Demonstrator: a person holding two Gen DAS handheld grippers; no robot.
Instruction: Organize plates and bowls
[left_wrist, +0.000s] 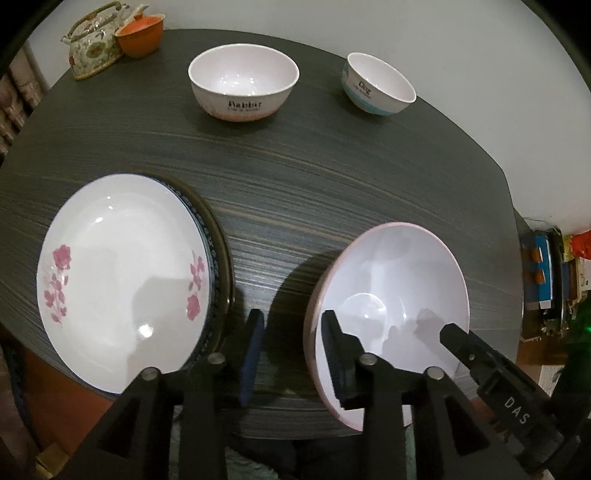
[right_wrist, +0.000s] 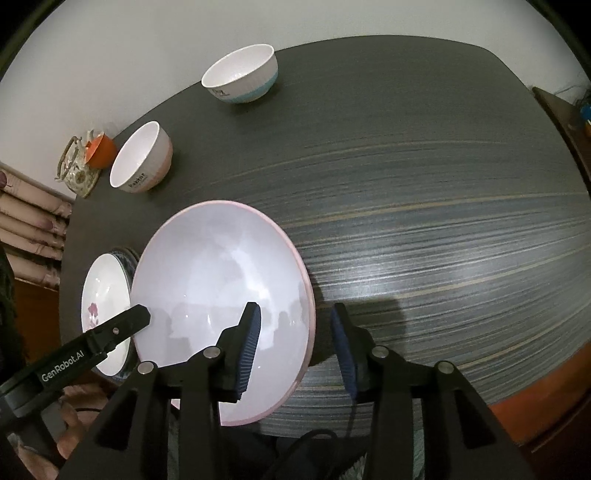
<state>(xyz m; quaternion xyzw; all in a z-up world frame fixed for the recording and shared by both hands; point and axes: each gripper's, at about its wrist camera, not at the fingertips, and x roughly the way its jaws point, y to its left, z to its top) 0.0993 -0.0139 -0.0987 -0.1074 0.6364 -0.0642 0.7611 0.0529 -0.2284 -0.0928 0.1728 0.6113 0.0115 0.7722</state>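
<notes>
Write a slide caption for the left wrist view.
Open left gripper straddles the pink-rimmed bowl's rim beside stacked plates.

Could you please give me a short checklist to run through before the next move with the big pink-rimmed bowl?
1. Left gripper straddles the pink-rimmed bowl's left rim, pads apart: ok.
2. Right gripper straddles its right rim, pads apart: ok.
3. Bowl gripped by either gripper: not ok, jaws open.
4. Bowl seated flat on the table: cannot tell.
5. Flowered plate stacked on the dark-rimmed plates: ok.
6. Rabbit bowl and Dog bowl stacked: not ok, standing apart.
</notes>
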